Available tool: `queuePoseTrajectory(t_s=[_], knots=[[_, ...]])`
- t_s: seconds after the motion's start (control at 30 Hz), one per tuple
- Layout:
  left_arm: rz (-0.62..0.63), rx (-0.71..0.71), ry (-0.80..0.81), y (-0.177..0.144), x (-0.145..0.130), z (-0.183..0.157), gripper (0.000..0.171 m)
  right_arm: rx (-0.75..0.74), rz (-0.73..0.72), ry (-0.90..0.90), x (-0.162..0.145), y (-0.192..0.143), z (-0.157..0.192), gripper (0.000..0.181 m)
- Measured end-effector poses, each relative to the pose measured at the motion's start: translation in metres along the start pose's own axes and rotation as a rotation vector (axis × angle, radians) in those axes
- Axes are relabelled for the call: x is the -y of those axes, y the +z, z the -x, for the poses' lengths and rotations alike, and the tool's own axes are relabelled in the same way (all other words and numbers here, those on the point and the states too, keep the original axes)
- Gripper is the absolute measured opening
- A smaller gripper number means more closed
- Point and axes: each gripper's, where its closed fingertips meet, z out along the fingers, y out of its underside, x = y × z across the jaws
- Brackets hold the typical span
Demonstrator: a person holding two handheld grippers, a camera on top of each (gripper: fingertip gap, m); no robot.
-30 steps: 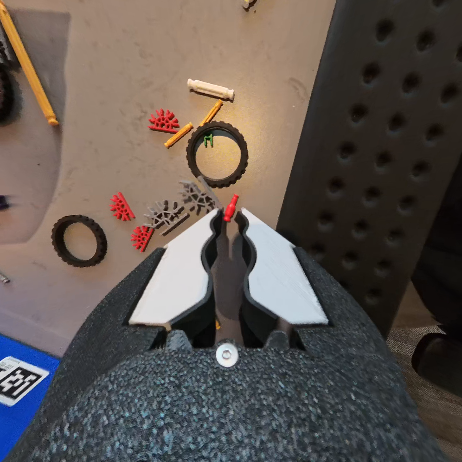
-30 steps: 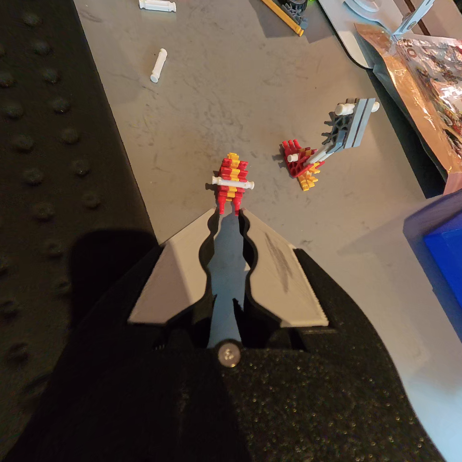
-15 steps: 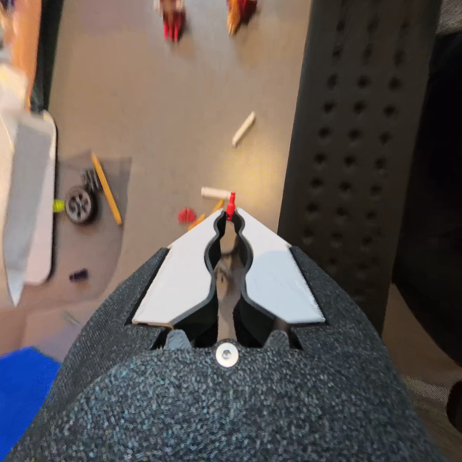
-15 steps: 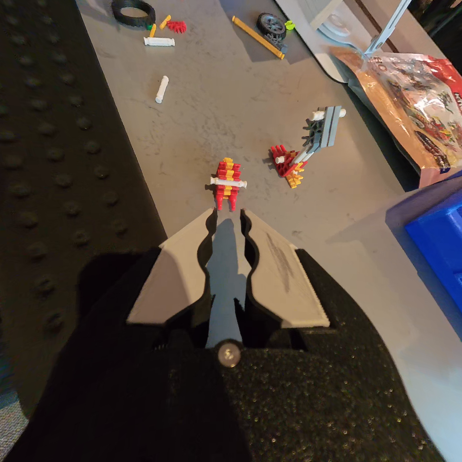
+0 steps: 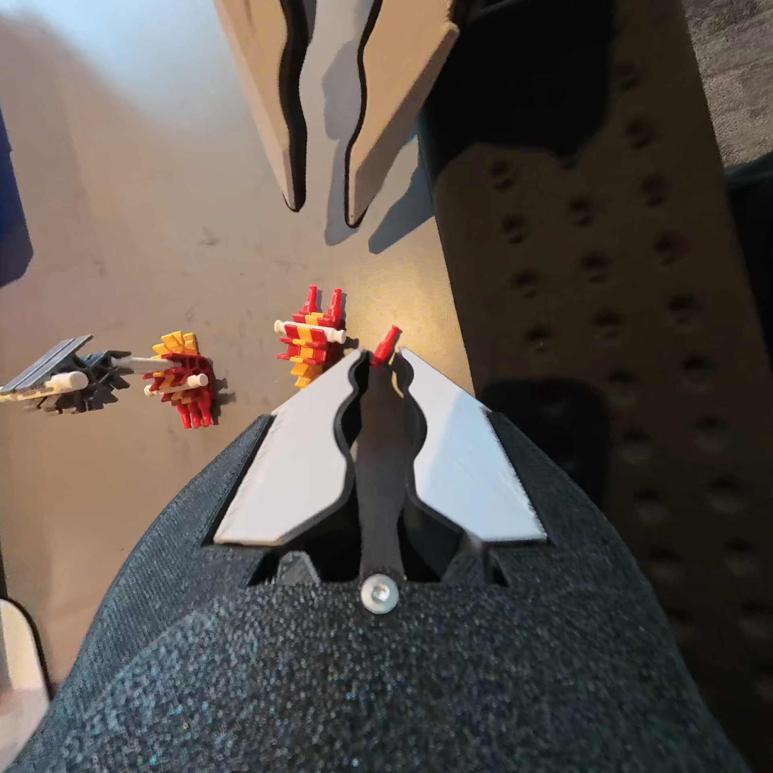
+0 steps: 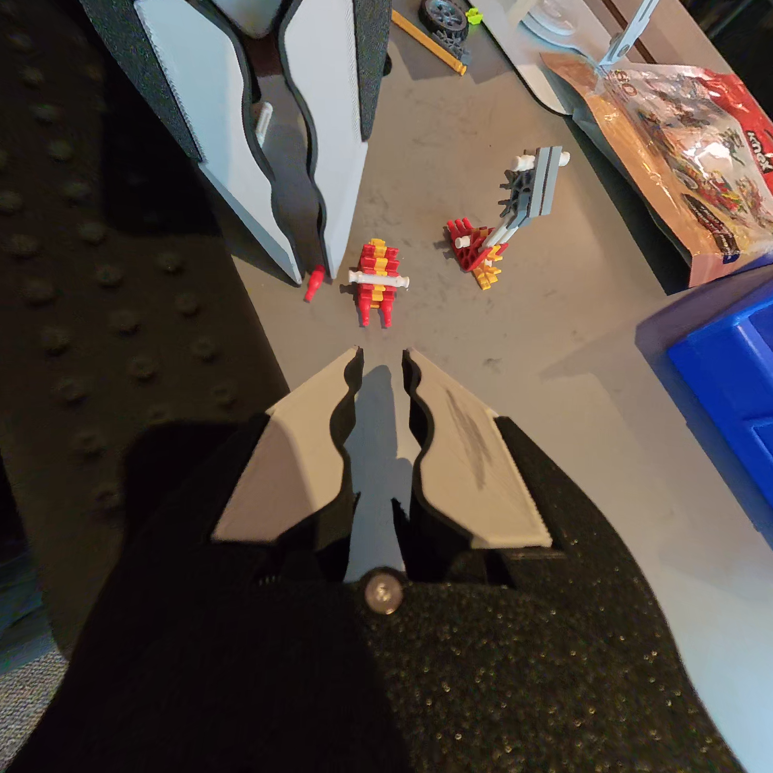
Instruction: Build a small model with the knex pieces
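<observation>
Left wrist view shows the left claw (image 5: pixel 382 357) pinched together on one small red rod (image 5: pixel 385 347), which sticks out past its tips, tilted to the right. Just beside it on the grey table (image 5: pixel 167 209) lies a red-and-yellow stack of connectors (image 5: pixel 309 343) with one white rod across it and two red rods poking from its far end. Farther left sits a second red-and-yellow cluster (image 5: pixel 184 376), joined by a white rod to a grey connector and flat grey panel (image 5: pixel 54 368). A black dimpled mat (image 5: pixel 606 293) runs along the table's right edge.

From the right wrist view, the right claw (image 6: pixel 381 353) holds nothing, its jaws apart, and hovers over bare table just short of the stack (image 6: pixel 377 280). The left claw (image 6: pixel 318 272) comes down from the top, its tips at the table beside the stack, the red rod (image 6: pixel 313 282) between them. Behind it one loose white rod (image 6: pixel 263 121) shows through its fingers. Beyond are one spoked wheel (image 6: pixel 445 16), one yellow rod (image 6: pixel 426 42), one printed plastic bag (image 6: pixel 677 146) and one blue bin (image 6: pixel 728 376).
</observation>
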Motion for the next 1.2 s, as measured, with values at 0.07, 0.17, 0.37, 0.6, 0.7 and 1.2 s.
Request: queuePoseTrajectory(t_s=[0.07,0.17,0.37,0.6,0.7,1.2], knots=[[-0.025,-0.017,-0.008,-0.003,0.001,-0.003,0.021,0.008,-0.003,-0.004,0.001,0.002,0.000,0.018],[-0.059,0.009,-0.036,-0.016,0.002,0.004,0.029,0.012,0.005,-0.017,0.003,0.008,0.001,0.018],[-0.122,0.098,-0.043,-0.019,0.007,0.034,0.036,0.003,0.027,-0.037,0.012,0.023,0.004,0.018],[-0.118,0.048,-0.054,0.000,0.011,0.042,0.020,0.027,0.072,-0.015,0.009,0.035,0.005,0.018],[-0.131,-0.055,-0.161,-0.001,0.012,0.039,0.020,0.018,0.075,-0.017,0.010,0.029,-0.001,0.019],[-0.189,-0.490,-0.671,-0.001,0.015,0.033,0.022,0.204,0.140,0.033,0.007,0.028,0.009,0.012]])
